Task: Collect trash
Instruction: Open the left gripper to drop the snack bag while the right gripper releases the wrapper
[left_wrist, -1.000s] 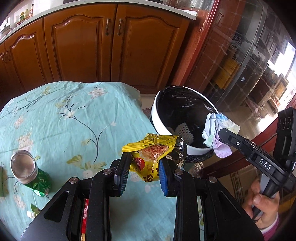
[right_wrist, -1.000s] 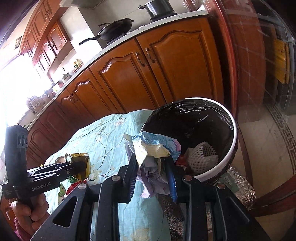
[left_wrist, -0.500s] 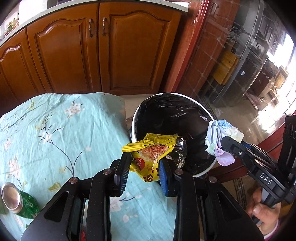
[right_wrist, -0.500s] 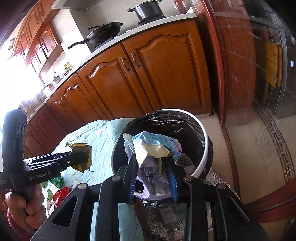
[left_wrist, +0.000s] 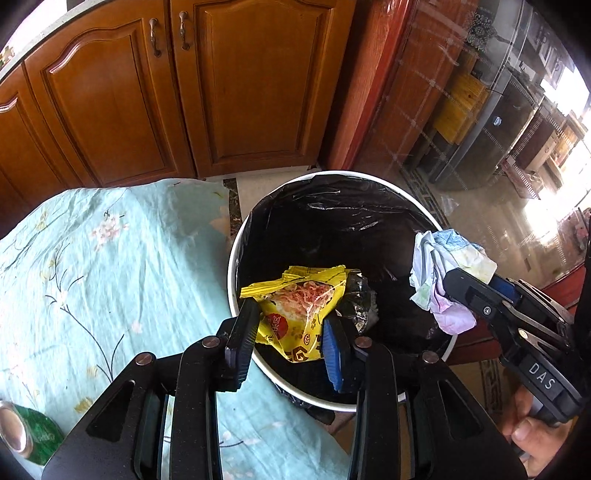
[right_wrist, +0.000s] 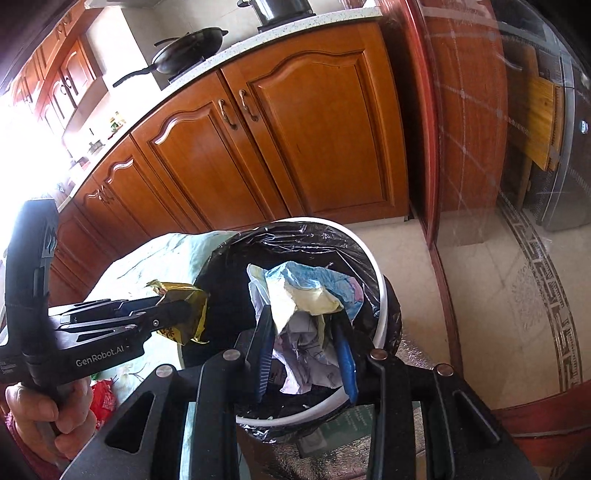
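Note:
My left gripper (left_wrist: 290, 326) is shut on a yellow snack wrapper (left_wrist: 299, 314) and holds it over the open mouth of the white trash bin (left_wrist: 233, 254) with its black liner. My right gripper (right_wrist: 304, 334) is shut on a crumpled wad of pale paper and plastic (right_wrist: 303, 295), also above the bin (right_wrist: 373, 266). The wad shows in the left wrist view (left_wrist: 443, 273) over the bin's right rim. The left gripper with the wrapper (right_wrist: 184, 306) shows at the bin's left edge.
The bin stands on the floor against the edge of a table with a light blue floral cloth (left_wrist: 92, 277). A green can (left_wrist: 26, 439) stands on the cloth at the lower left; a red wrapper (right_wrist: 101, 400) lies there too. Wooden cabinets (left_wrist: 184, 92) stand behind.
Both grippers have moved from above the table's edge to over the bin, each still holding its trash. The can has slid toward the lower left of the left view.

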